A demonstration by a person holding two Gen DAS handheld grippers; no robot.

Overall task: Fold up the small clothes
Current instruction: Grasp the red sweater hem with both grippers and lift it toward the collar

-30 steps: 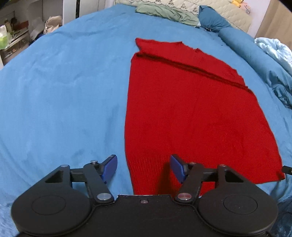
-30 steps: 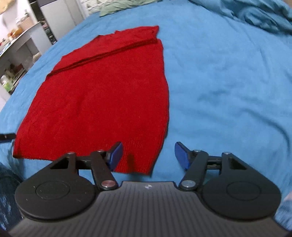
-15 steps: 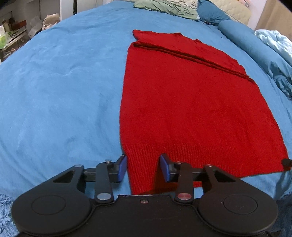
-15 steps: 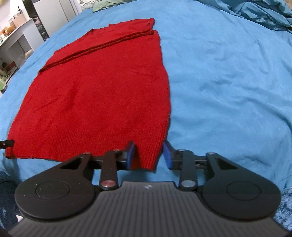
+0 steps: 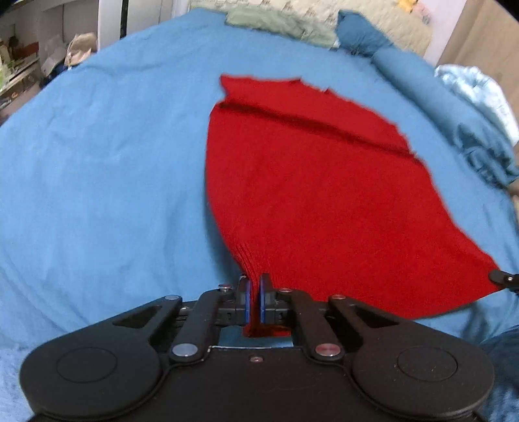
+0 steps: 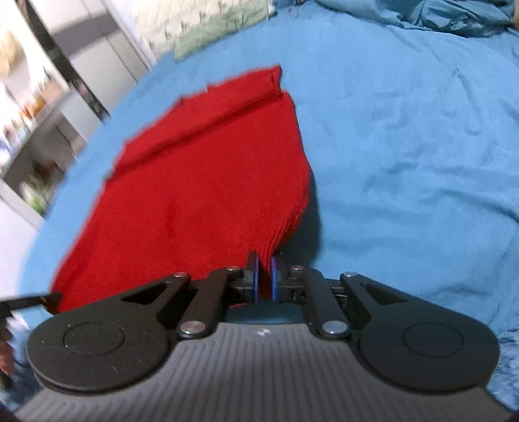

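A red knit garment (image 5: 311, 181) lies on the blue bedspread (image 5: 97, 181), with a folded band across its far end. My left gripper (image 5: 254, 292) is shut on the garment's near left hem corner and holds it raised off the bed. My right gripper (image 6: 264, 276) is shut on the near right hem corner of the same garment (image 6: 201, 188), also raised. The tip of the right gripper shows at the garment's right corner in the left wrist view (image 5: 502, 278). The tip of the left gripper shows at the left edge of the right wrist view (image 6: 29, 302).
A green cloth (image 5: 279, 22) and dark blue pillows (image 5: 366, 35) lie at the head of the bed. A light blue crumpled blanket (image 5: 480, 94) sits at the right. Shelves and a cabinet (image 6: 48, 107) stand off the bed's left side.
Both grippers have closed from open onto the near hem corners of the red garment. The hem has lifted off the bed and both views are blurred with motion.
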